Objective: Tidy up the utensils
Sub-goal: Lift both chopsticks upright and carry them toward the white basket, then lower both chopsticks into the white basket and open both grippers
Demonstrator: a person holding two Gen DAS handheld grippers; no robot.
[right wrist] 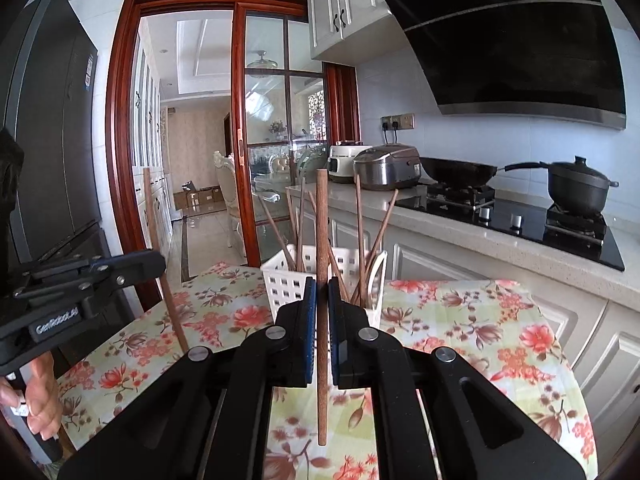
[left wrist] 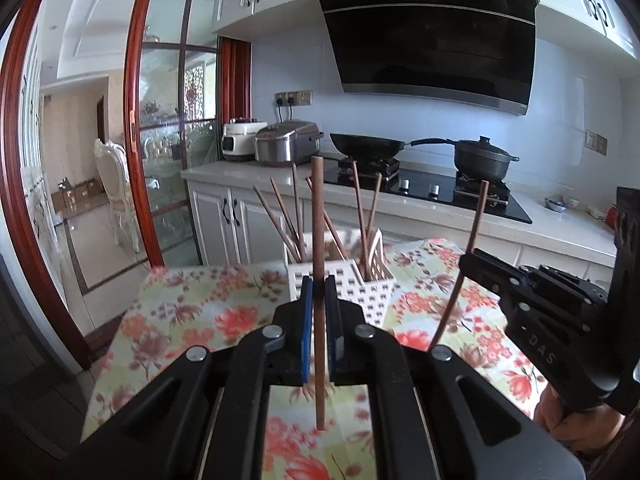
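Chopsticks are the job here: several already stand leaning in the white perforated holder (left wrist: 340,280) at the far side of the desk (left wrist: 192,312), which wears a flowered cloth, and two more are in the air. The left tongs (left wrist: 319,300) are clamped on one brown chopstick (left wrist: 319,240) held upright, its lower end hanging clear above the cloth; the right tongs (right wrist: 322,304) grip a second chopstick (right wrist: 321,260) the same way, just short of the holder. To do this step well, I would carry each stick over the holder's open top one at a time, keep it near vertical, lower the tip past the rim between the leaning sticks, and only then let go. The left wrist view shows the right tongs from the side with their stick slanting; the right wrist view alone shows the tall dark fridge (right wrist: 52,128) and the bare hand (right wrist: 40,400) on the left handle
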